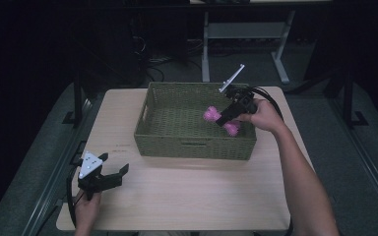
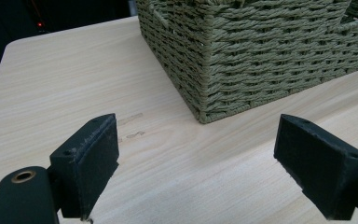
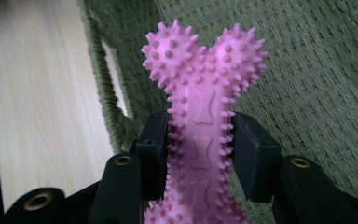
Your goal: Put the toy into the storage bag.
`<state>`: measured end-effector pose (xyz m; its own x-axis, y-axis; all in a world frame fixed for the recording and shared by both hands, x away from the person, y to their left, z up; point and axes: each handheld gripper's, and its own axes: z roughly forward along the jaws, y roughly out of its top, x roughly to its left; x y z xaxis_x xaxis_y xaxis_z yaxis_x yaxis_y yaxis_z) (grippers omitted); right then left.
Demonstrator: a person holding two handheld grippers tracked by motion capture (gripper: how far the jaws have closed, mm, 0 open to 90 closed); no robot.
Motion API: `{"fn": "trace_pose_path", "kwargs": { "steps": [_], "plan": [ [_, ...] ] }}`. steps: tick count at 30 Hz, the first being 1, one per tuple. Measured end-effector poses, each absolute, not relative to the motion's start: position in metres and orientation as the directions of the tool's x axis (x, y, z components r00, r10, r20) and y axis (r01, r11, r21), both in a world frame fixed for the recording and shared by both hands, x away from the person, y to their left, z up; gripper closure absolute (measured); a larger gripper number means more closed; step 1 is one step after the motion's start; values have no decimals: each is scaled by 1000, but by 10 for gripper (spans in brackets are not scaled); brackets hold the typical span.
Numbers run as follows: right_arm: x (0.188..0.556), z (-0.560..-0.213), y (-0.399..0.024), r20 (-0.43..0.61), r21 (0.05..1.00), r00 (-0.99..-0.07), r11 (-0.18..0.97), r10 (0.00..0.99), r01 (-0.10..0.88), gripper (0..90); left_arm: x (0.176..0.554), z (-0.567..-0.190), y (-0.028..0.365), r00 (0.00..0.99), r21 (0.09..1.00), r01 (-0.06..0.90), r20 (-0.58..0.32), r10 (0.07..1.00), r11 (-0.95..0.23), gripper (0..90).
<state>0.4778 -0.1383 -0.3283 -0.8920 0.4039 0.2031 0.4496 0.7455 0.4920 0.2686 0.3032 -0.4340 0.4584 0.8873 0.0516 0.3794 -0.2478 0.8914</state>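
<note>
1. Nearest the person, left gripper [image 1: 112,173] hovers low at the table's [image 1: 192,196] front-left corner, jaws spread wide, nothing between them.
2. Mid-table: woven basket [image 1: 192,145], otherwise bare inside.
3. Farther right, right gripper [image 1: 225,119] clamps the pink spiky bone toy [image 1: 210,114] by its shaft, inside the basket, above its floor.
4. Judgement: either placing or removing; release or lift-out remains.

Bare tabletop [image 1: 192,196] ahead and right of the left hand-held gripper [image 1: 109,172], jaws spread, nothing between them; basket [image 1: 192,147] front wall blocks farther ahead. Right hand-held gripper [image 1: 225,118] inside the basket, woven walls around, open above.
</note>
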Motion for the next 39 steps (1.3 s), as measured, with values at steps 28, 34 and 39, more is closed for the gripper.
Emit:
{"fn": "trace_pose_path", "kwargs": {
  "steps": [28, 34, 39],
  "plan": [
    [491, -353, -131, 209, 438, -869, 752, 448, 493, 575, 268, -434, 305, 455, 893, 379, 49, 889, -244, 133],
    [492, -361, -129, 213, 426, -866, 755, 451, 498, 575, 268, -434, 305, 455, 893, 380, 49, 889, -243, 133],
    [491, -365, -126, 215, 415, -865, 760, 452, 500, 580, 269, -434, 305, 455, 892, 380, 50, 889, -245, 133]
  ]
}}
